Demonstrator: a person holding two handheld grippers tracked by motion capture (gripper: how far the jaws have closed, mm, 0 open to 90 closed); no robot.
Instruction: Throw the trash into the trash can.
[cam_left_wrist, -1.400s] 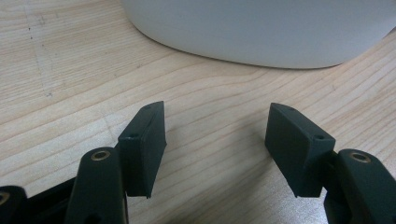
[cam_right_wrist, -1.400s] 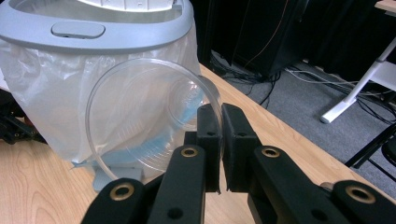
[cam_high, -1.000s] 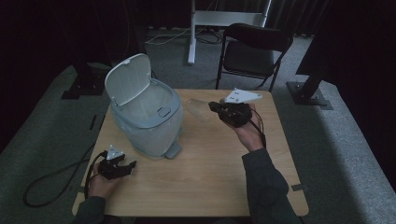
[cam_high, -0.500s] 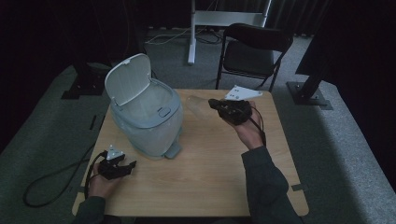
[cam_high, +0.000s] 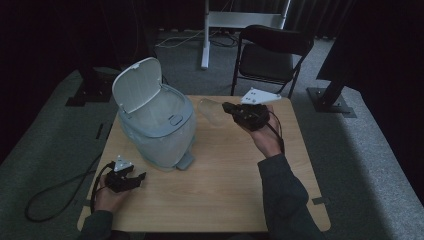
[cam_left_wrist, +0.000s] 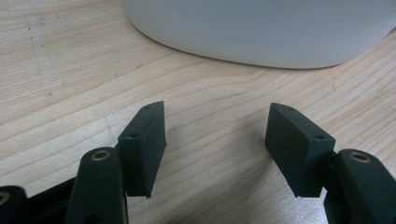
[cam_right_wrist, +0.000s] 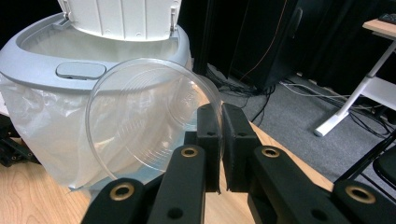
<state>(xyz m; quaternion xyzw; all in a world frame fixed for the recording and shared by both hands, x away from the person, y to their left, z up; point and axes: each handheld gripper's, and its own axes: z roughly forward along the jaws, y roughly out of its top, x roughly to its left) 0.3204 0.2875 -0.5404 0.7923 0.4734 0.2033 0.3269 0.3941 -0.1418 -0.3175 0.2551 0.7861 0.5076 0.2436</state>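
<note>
- Clear plastic cup (cam_high: 211, 112) is the item in hand, but we list by size, so the wooden table (cam_high: 220, 200) comes first; it carries everything below.
- Next in size is the grey bin (cam_high: 159, 125), standing at about 10 o'clock from the table's centre, with its white lid (cam_high: 136, 90) tipped up and a thin plastic liner (cam_right_wrist: 42, 135) folded over its rim.
- We see the right gripper (cam_right_wrist: 220, 140) at about 1 o'clock from the centre, its jaws clenched on the cup's rim. The cup is held in the air on its side, mouth toward the camera in the right gripper view, just beside the bin's open mouth and apart from it.
- We see the left gripper (cam_left_wrist: 215, 144) at about 8 o'clock, low over the table, jaws spread with nothing between them, close to the bin's base.
- Risk, in our judgement: the grip takes only a thin edge of the wall, so the cup could flex and slip out, or pivot during the carry.
- Risk: released short of the opening, the cup could strike the rim and roll onto the table; a knock could also tip the lid down.
- Markings: faint embossing shows on the cup wall, too small to read; we find no readable brand or label.
</note>
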